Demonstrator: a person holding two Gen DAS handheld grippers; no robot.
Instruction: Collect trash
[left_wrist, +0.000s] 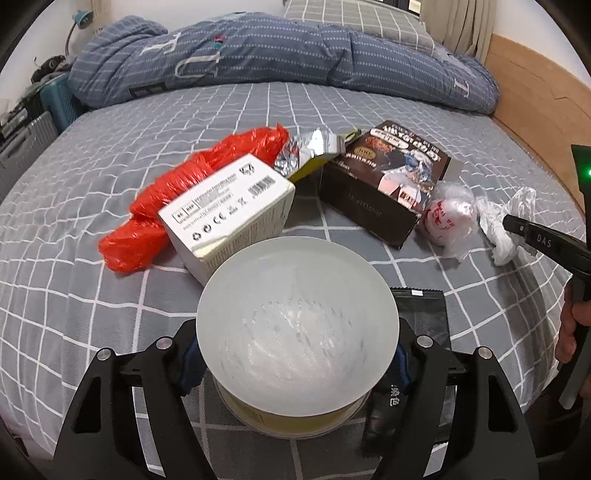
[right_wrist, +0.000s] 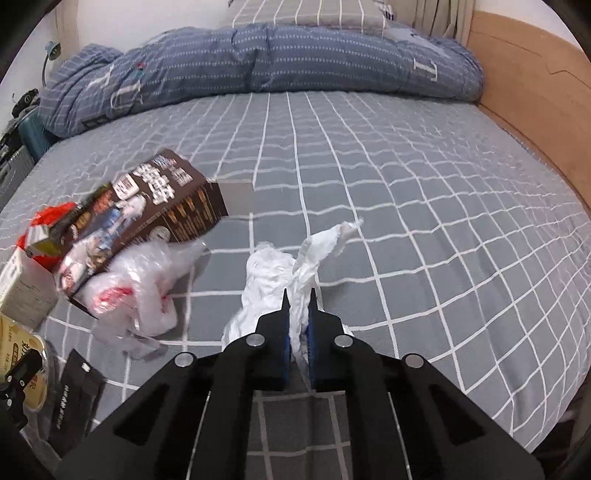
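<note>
Right gripper (right_wrist: 297, 306) pinches tissue (right_wrist: 280, 273); left gripper (left_wrist: 295, 354) clamps bowl (left_wrist: 297, 317).

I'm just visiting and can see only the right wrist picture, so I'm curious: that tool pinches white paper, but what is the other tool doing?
Observer: The left tool is clamped around a round yellow tub with a frosted lid, pads on both sides.
Operator: Is there rubbish I can't see properly?
Observer: Yes, a crumpled silver foil wrapper lies between the white box and the brown box.
Operator: And that red scrap at my left edge?
Observer: It is a long red plastic bag, stretching behind the white box.
</note>
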